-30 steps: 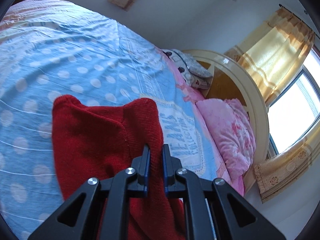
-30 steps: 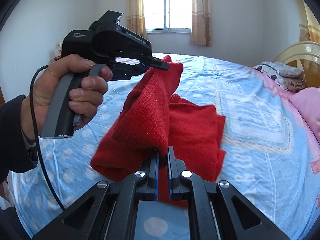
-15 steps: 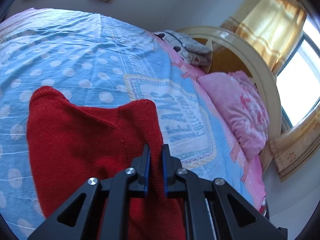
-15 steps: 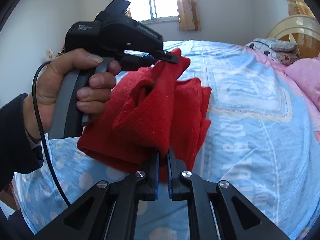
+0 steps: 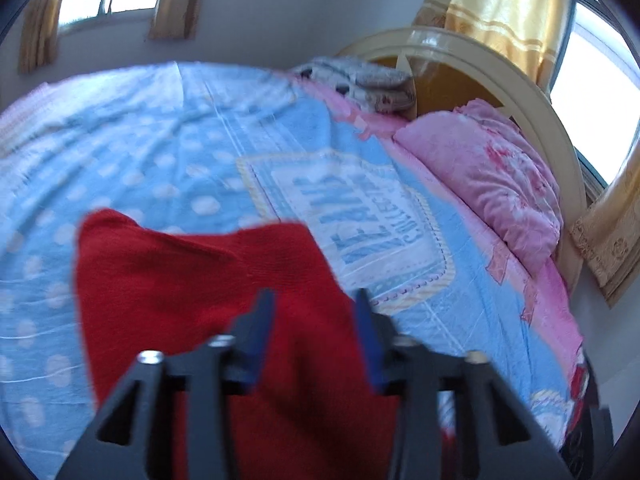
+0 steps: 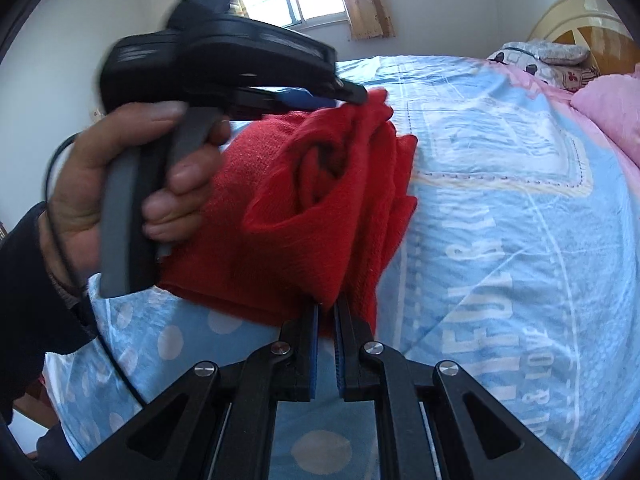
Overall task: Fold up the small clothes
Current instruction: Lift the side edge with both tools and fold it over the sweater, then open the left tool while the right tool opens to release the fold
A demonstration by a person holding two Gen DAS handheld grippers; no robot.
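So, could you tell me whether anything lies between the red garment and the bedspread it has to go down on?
Nothing visible does. The garment hangs from the right tool, the left tool open at its top corner. The bedspread beside it carries nothing; the pillow lies off by the headboard.

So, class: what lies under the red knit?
Under the red knit lies the blue dotted bedspread; the part directly beneath it is covered, so anything there is unseen.
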